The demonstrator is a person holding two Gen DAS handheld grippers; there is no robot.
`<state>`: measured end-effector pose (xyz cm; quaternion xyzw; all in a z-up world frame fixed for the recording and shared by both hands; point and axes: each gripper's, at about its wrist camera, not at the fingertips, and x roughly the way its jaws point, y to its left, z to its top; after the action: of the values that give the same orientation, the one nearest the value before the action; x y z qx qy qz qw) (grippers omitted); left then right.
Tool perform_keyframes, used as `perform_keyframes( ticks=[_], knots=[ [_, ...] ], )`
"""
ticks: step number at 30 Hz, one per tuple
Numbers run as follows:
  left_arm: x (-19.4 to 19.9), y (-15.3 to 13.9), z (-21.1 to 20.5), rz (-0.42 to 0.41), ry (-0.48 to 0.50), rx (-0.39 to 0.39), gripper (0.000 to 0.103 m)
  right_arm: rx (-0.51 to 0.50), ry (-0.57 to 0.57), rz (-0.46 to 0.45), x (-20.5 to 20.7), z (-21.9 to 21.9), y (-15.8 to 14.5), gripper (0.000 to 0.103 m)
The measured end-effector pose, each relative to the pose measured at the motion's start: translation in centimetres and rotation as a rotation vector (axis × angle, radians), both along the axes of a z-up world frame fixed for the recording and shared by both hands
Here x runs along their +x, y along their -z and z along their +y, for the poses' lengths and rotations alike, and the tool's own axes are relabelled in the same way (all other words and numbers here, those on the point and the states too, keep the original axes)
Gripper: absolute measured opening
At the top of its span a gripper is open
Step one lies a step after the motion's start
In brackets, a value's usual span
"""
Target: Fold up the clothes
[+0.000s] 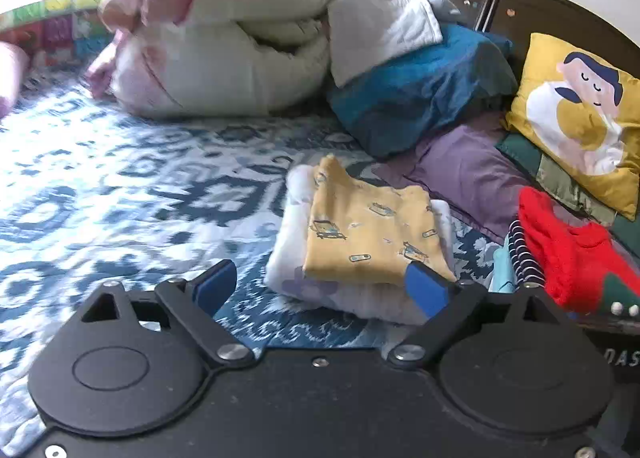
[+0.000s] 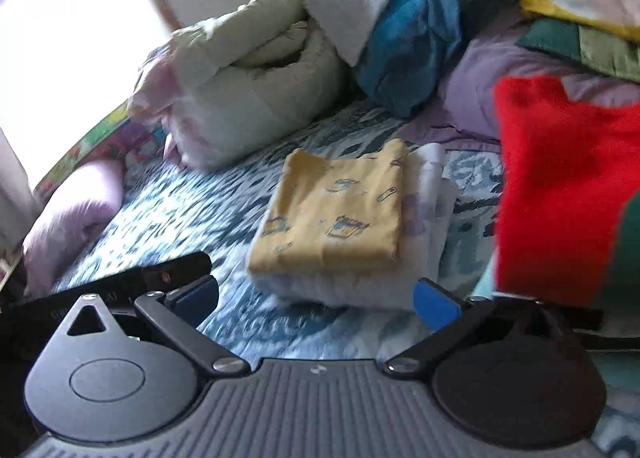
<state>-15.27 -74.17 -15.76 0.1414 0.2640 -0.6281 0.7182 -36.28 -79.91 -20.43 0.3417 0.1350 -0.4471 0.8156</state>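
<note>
- Left wrist view: the left gripper (image 1: 322, 290) has its jaws spread wide, with nothing between the blue pads (image 1: 216, 284).
- Just ahead of them on the bed (image 1: 120, 186), which is covered in a blue-and-white patterned spread, lies a folded yellow garment (image 1: 372, 230) printed with small vehicles. It sits squarely on top of a folded white garment (image 1: 292, 258), the two making a neat stack.
- To the right of the stack lies a red knitted garment (image 1: 572, 254), partly over a striped piece (image 1: 524, 254).
- Behind, a rolled white quilt (image 1: 224, 58) lies beside a blue pillow (image 1: 420, 98), a purple pillow (image 1: 472, 174) and a yellow cushion (image 1: 580, 114) with a cartoon figure.
- Right wrist view: the right gripper (image 2: 316, 298) likewise stands wide apart and holds nothing.
- The yellow garment (image 2: 336, 214) on the white garment (image 2: 432, 218) lies just beyond its pads, on the bed (image 2: 180, 210).
- The red garment (image 2: 560, 186) fills the right side, blurred.
- A black part of the other gripper (image 2: 132, 278) shows at the left, above the left pad.
- The quilt (image 2: 256, 90) and blue pillow (image 2: 424, 38) lie further back; a pink pillow (image 2: 72, 214) rests at the left edge.
</note>
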Motion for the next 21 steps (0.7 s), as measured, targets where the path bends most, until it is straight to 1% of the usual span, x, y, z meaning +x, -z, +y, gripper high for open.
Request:
perform_keyframes(
  ticks=[2, 4, 6, 9, 11, 15, 21],
  knots=[
    [-0.9, -0.8, 1.4, -0.039, -0.014, 0.000, 0.101, -0.027, -0.011, 0.035, -0.8, 1.1, -1.5, 0.103],
    [-1.7, -1.4, 2.4, -0.075, -0.009, -0.001, 0.103, -0.020, -0.007, 0.078, -1.3, 1.5, -3.1, 0.103],
    [-2.6, -2.0, 3.0, -0.109, 0.008, 0.018, 0.103, 0.026, -0.004, 0.101, -2.0, 1.4, -4.0, 0.103],
    [-3.6, -2.5, 3.8, -0.159, 0.018, 0.023, 0.103, 0.090, -0.005, 0.092, -3.2, 1.4, -4.7, 0.103],
    [-4.1, -2.7, 4.1, -0.182, 0.013, 0.021, 0.103, 0.079, 0.000, 0.098, -3.5, 1.6, -5.1, 0.103],
    [-4.8, -2.7, 4.4, -0.171, -0.016, 0.026, 0.103, 0.049, 0.006, 0.155, -3.4, 2.2, -5.5, 0.103],
    [-6.8, -3.0, 4.2, -0.246, -0.047, 0.044, 0.103, 0.021, 0.022, 0.206, -3.7, 2.3, -5.8, 0.103]
  ],
)
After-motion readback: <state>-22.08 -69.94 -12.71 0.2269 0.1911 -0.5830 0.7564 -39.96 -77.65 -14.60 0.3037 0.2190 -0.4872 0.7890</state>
